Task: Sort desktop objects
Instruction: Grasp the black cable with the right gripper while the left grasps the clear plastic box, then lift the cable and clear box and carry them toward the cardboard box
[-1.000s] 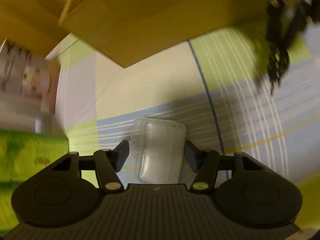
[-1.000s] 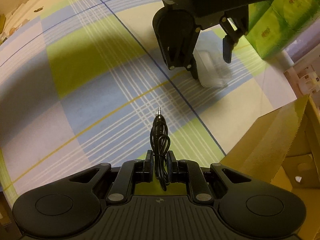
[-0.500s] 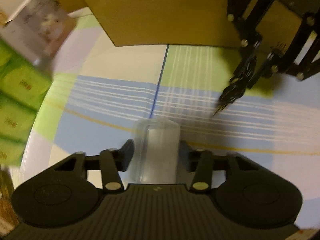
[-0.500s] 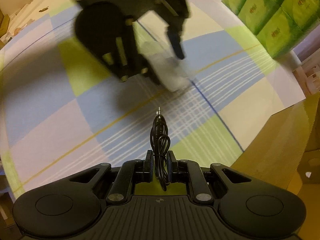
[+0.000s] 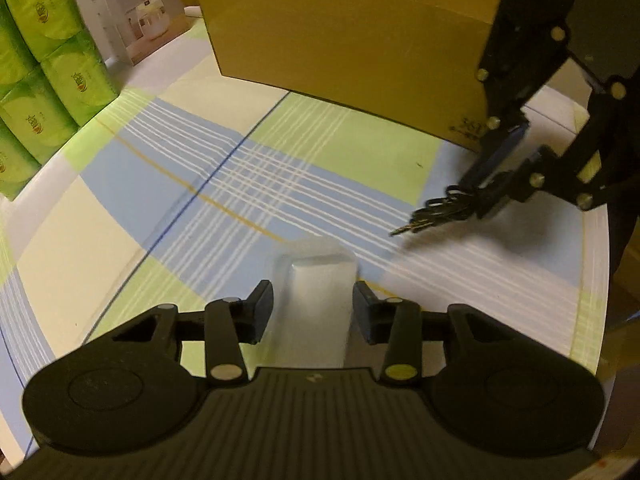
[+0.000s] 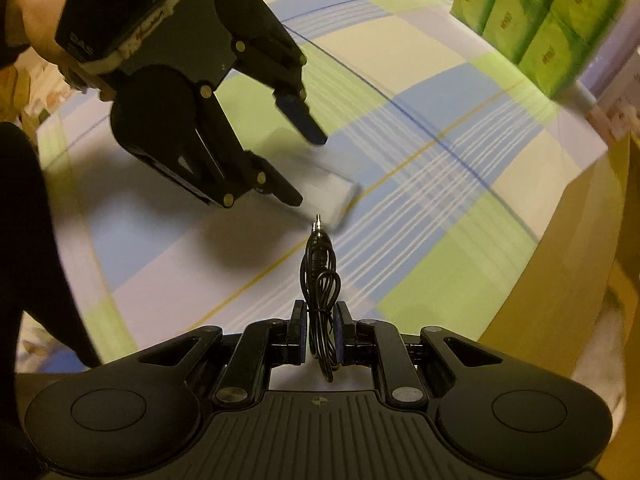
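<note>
While my left gripper [image 5: 313,311], jaws opening, swung its clear rectangular plastic case [image 5: 314,300] toward the brown cardboard box [image 5: 348,44], my right gripper [image 6: 319,330] stayed clenched on the coiled black audio cable [image 6: 319,280].

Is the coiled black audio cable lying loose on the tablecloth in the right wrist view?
No: the black cable is pinched upright in the right gripper, its plug pointing away above the cloth.
</note>
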{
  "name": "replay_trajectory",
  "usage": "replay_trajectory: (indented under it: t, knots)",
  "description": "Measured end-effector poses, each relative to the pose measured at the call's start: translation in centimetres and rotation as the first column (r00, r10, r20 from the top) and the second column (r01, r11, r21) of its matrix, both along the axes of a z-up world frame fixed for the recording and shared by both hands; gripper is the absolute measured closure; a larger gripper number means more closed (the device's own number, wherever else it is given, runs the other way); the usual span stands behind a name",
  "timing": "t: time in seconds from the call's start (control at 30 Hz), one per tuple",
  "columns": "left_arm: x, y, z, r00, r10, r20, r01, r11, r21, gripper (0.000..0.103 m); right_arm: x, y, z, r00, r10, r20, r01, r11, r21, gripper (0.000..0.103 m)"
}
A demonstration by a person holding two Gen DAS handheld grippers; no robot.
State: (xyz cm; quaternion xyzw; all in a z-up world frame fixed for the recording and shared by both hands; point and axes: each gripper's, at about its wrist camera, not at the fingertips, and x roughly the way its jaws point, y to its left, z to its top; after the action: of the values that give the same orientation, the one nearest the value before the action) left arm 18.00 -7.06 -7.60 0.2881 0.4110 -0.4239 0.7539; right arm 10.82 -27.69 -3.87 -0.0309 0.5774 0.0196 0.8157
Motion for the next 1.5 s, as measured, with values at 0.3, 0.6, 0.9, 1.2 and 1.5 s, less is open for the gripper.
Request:
replay_trajectory:
  t: [0.3,0.6,0.9,1.2,1.5]
  knots:
    - [0.0,-1.0,-1.5,0.999,-0.047,0.008,0.046,0.996,0.080,0.031,-2.8,0.0,-1.8,0.994,-0.112,0.022,0.109,0.991,0.082,0.093]
    - [0.9,-1.7,-2.4,0.992,0.059,-0.107,-0.044,0.990,0.132,0.051,-4.4,-1.8,-3.1,0.957,-0.281,0.068,0.263,0.944,0.197,0.093]
    - [-3.0,-1.8,-1.2,0.956,0.243,-0.163,-0.243,0.970,0.022,0.051,-6.2,-1.8,-3.0,0.921,-0.372,0.119,0.337,0.911,0.239,0.093]
    - [-6.7,-1.1,0.6,0.870,0.482,-0.108,-0.491,0.867,-0.086,0.051,-8.8,-1.1,-1.7,0.882,-0.429,0.197,0.381,0.893,0.240,0.093]
    - [-9.3,-0.6,2.4,0.802,0.580,-0.140,-0.597,0.784,-0.171,0.051,-10.7,-0.1,-0.7,0.867,-0.440,0.234,0.386,0.890,0.243,0.093]
